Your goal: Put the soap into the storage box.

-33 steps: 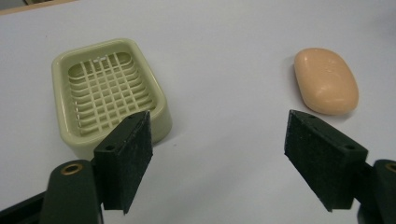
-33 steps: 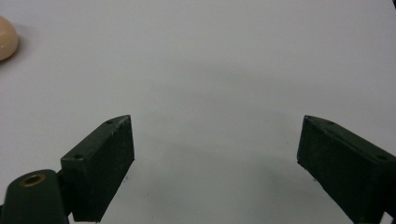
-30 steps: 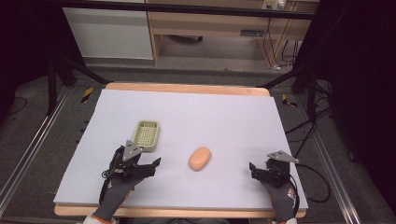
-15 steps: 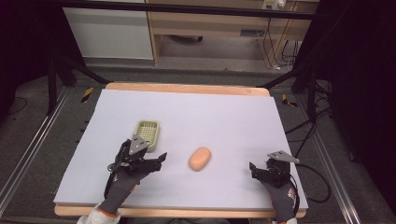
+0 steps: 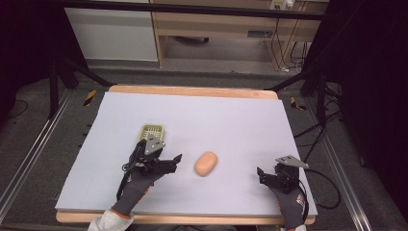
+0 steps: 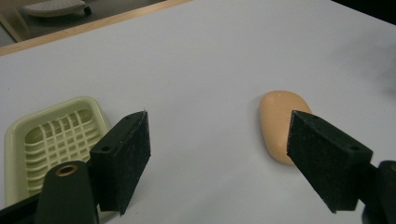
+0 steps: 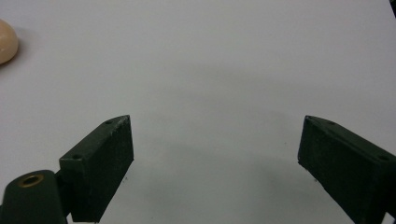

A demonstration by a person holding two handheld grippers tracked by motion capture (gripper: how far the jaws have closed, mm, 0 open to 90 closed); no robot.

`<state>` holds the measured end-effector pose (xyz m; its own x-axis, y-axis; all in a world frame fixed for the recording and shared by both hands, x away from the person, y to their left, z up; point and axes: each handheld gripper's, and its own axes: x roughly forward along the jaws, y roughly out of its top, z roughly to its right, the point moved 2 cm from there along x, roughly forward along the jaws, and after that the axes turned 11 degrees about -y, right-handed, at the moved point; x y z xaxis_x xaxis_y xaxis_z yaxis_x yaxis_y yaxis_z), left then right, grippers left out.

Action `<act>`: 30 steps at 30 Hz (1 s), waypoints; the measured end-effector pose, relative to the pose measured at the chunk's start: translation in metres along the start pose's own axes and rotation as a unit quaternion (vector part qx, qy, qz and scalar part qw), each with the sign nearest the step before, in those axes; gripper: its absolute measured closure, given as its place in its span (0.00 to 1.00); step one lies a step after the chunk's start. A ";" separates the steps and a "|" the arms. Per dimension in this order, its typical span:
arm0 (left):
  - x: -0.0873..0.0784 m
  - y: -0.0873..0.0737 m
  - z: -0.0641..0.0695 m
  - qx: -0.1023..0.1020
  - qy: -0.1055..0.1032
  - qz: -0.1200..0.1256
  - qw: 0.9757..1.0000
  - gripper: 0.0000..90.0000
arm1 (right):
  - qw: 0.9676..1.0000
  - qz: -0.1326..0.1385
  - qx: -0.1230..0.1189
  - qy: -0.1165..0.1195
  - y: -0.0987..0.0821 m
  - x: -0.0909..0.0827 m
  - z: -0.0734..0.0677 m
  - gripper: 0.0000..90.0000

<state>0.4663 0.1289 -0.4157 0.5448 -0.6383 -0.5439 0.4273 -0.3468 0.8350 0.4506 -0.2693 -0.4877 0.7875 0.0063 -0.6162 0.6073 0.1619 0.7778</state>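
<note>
Two grippers sit near the table's (image 5: 288, 125) front edge, each in a gloved hand. The left gripper (image 5: 168, 161) has its jaws spread with nothing between them; they have just been opening wider. In the left gripper view the soap (image 6: 280, 123) lies on the white cover just beyond the right-hand jaw, off to that side instead of centred in the gap, and the dish (image 6: 56, 135) lies behind the other jaw. In the high view the soap (image 5: 206, 163) rests just beside the left gripper, toward the table's middle, and the dish (image 5: 151, 132) sits a little farther back, apart from the soap.

The step in hand looks like a reach for the soap. To do it well, the left gripper should shift sideways until the bar sits squarely between the pads, come down low, and close across the bar's narrow width, since a smooth rounded bar may well squirt out of a skewed pinch.

The left forearm comes in from the front edge at a slant, jaws aimed toward the soap. The right gripper (image 5: 269, 177) lies well apart at the front right, jaws spread over bare cover.
</note>
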 end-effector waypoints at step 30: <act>0.048 0.008 0.018 0.013 -0.017 -0.039 0.999 0.23 | 1.000 0.001 0.001 0.001 0.001 0.000 -0.001 0.12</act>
<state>0.4829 0.0830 -0.4338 0.4855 -0.6307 -0.6054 0.4485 -0.4148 0.7917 0.4508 -0.2685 -0.4872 0.7880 0.0088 -0.6156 0.6066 0.1593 0.7789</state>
